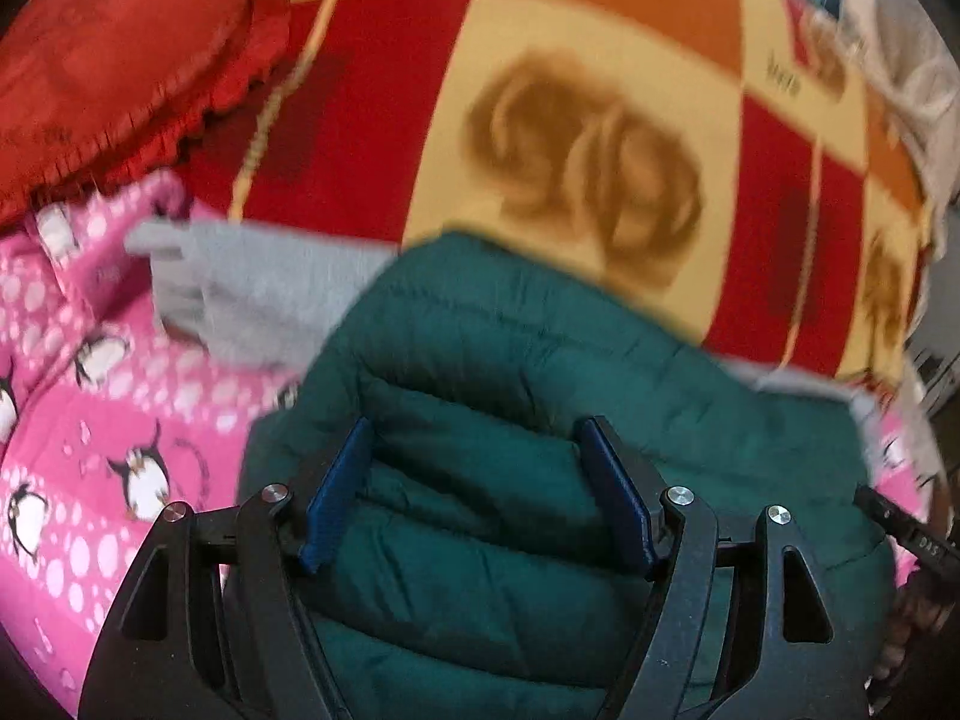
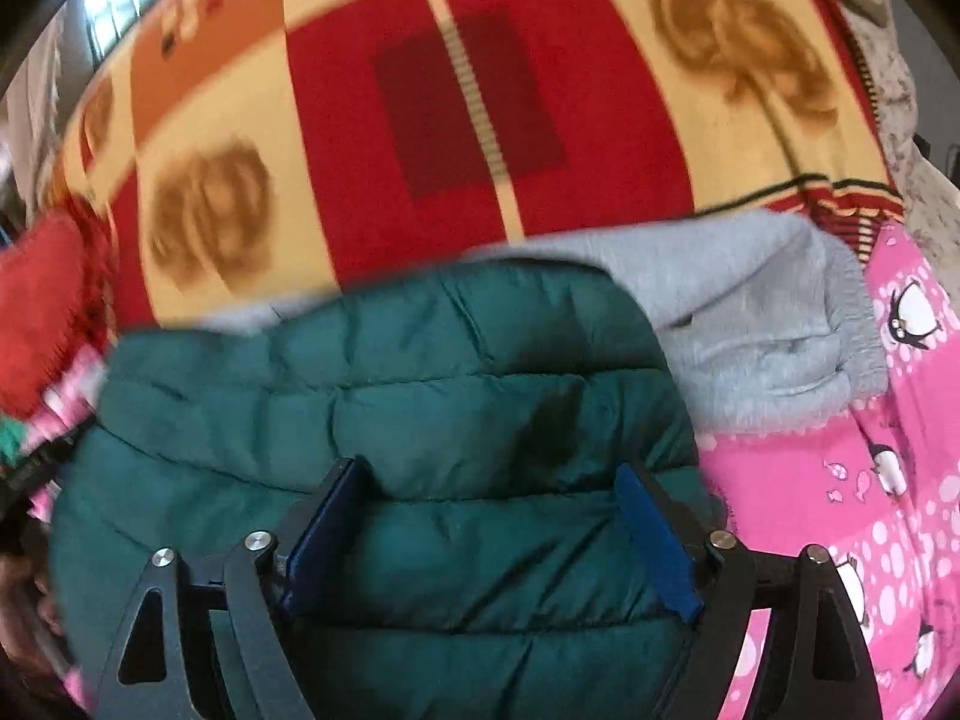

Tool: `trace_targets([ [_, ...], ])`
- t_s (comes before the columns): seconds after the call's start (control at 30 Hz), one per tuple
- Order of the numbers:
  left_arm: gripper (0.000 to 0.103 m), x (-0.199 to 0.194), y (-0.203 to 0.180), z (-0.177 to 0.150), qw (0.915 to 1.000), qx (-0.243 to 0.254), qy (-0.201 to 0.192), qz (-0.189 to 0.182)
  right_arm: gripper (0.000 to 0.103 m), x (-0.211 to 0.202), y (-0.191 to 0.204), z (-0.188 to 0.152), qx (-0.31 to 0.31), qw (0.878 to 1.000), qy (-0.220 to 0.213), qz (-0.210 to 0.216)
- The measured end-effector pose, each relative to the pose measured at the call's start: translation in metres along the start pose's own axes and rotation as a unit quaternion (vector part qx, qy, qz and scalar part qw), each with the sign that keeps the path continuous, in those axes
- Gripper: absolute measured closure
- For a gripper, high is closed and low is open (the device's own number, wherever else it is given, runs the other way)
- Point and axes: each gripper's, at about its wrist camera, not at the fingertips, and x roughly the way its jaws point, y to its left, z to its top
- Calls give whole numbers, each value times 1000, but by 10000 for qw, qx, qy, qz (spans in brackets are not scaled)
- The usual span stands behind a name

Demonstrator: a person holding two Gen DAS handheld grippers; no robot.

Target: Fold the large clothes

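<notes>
Over the bed, both claws spread, nothing pinched — left gripper [image 1: 477, 489] and right gripper [image 2: 489, 531] hover just above the green puffer jacket [image 1: 510, 360]. Best bet: bite deep into the quilting, both sides level — it's slippery. Jacket lies bunched directly under both, atop the grey garment [image 2: 750, 324] and pink penguin blanket [image 1: 90, 420].

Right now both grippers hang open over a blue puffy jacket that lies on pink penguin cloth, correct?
Only the colour is wrong: the puffy jacket is dark green, as the right wrist view shows. Both the left gripper and right gripper do hang open over it, with pink penguin cloth beneath.
</notes>
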Motion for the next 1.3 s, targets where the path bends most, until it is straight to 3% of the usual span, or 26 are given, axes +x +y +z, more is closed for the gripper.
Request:
trace_targets([
  [0.07,30,5,-2,-7,9999,96,-2,91,11,9,-2,-4,-115,9999,-38,-7],
  [0.23,30,7,-13,-21,9975,441,-22,550,8,13,-6,-5,-89,9999,-8,98],
  [0.5,30,5,-12,-29,9968,437,-3,671,4,17,-9,-5,-128,9995,-7,277],
  [0.77,30,5,-15,-30,9959,458,2,776,4,17,-1,-3,-200,9997,24,142],
  [1.07,30,2,-7,-19,9985,275,151,439,3,15,4,1,-168,9994,289,12],
  [1.2,30,-28,-7,-6,9989,34,-462,-13,2,13,9,4,-232,9990,325,-210],
  [1.3,30,-46,-17,-1,9951,217,-918,-285,2,3,12,5,-246,9989,261,-306],
])
